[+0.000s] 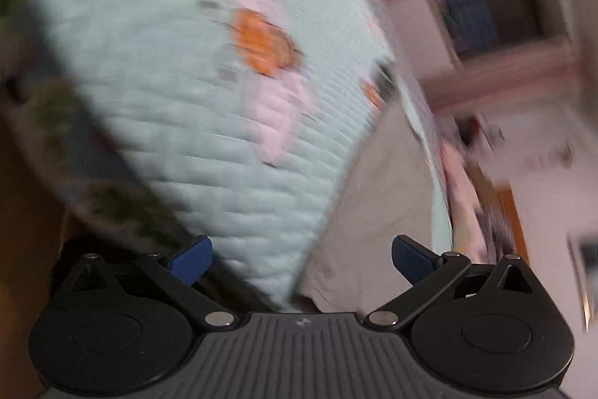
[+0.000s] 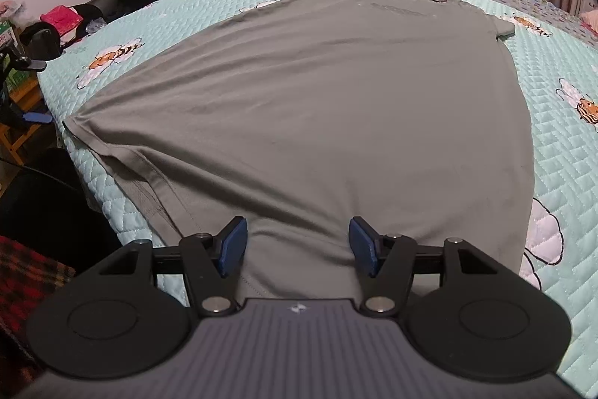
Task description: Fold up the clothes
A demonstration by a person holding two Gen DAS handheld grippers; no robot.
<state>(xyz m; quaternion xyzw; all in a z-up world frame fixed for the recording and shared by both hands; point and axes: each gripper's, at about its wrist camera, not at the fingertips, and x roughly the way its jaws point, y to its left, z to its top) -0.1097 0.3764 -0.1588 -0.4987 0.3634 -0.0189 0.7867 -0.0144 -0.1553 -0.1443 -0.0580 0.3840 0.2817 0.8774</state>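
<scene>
One grey T-shirt (image 2: 317,92) lies spread flat on the quilted bedspread (image 2: 560,174), its hem nearest the right gripper (image 2: 297,247), whose jaws stand apart above the cloth, while the left gripper (image 1: 299,260) gapes wide over the bedspread's blurred edge.

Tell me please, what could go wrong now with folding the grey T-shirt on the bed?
1. The T-shirt has its left hem corner at the edge of the bed; a pull might drag it off.
2. The right gripper is open over wrinkled fabric and might pinch only one layer.
3. The left wrist view is blurred, so aiming is uncertain.
</scene>
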